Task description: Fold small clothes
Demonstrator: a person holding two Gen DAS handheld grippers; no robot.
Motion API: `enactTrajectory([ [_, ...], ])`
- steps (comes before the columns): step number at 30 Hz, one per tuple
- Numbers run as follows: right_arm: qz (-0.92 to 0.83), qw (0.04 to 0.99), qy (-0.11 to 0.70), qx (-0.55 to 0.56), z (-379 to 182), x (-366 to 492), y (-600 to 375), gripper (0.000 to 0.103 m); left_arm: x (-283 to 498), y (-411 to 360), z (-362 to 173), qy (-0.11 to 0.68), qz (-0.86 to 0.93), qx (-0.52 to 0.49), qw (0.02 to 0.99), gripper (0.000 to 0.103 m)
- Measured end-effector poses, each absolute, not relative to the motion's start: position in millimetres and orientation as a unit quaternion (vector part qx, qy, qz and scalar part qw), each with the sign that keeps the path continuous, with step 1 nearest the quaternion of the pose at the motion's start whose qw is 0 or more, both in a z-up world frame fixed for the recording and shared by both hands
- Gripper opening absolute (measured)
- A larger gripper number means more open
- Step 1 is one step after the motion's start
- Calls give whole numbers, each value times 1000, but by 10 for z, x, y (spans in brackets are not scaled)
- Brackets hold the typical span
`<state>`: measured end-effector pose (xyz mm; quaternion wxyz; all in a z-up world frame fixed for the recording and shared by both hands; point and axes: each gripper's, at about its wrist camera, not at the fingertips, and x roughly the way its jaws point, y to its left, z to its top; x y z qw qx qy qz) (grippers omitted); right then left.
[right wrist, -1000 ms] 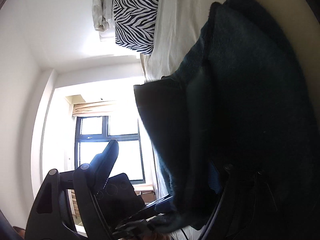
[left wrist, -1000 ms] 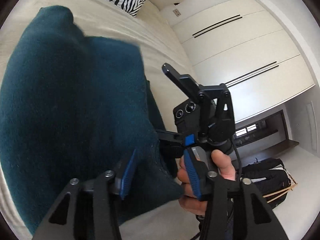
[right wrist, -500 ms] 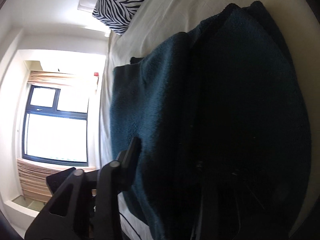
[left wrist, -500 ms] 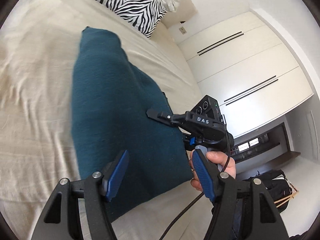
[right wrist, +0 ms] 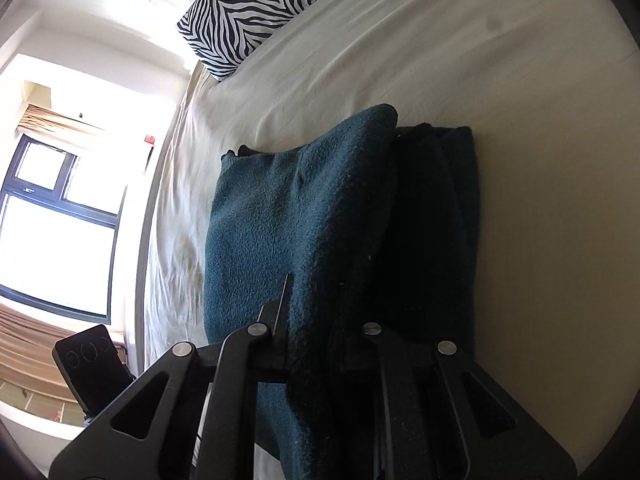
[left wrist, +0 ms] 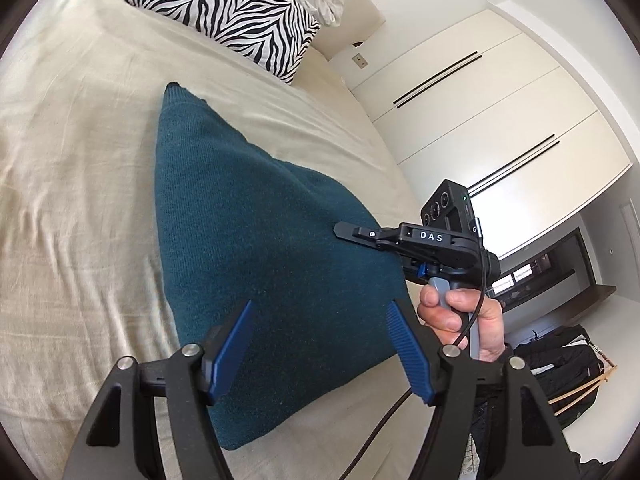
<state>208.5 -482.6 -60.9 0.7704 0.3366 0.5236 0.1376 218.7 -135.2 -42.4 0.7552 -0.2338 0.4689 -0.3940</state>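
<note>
A folded teal sweater (left wrist: 256,240) lies on a beige bedsheet (left wrist: 72,168), its near end toward the bed's near edge and its far tip pointing at a zebra-print pillow (left wrist: 228,12) at the head. The right gripper (right wrist: 316,316), held in a person's hand (left wrist: 464,320), has just been closing and is clenched on a raised fold along the sweater's right edge — cloth bunches between its fingers. The left gripper (left wrist: 320,344) hangs released above the sweater's near end, its blue pads (left wrist: 232,344) clear of the knit.
</note>
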Motion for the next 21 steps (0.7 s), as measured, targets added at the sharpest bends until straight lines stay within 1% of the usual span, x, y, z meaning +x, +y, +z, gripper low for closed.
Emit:
enactTrajectory([
  [5,130,763,522,358,-734,1990,-5059,13,2212,-1487,-391,470,-394,-213,761,70],
  [10,127,746,525,390,-1065,2029,-5219,13,2266,-1610,-456,476,-389,-198,763,70],
  [14,145,733,506,431,-1234,1983,-5310,12,2363,-1768,-548,478,-376,-159,778,71],
  [17,130,738,499,435,-1166,1881,-5342,16,2415,-1856,-655,489,-370,-135,778,72],
  [21,62,782,488,382,-825,1748,-5388,20,2425,-1800,-467,464,-372,-127,794,72],
])
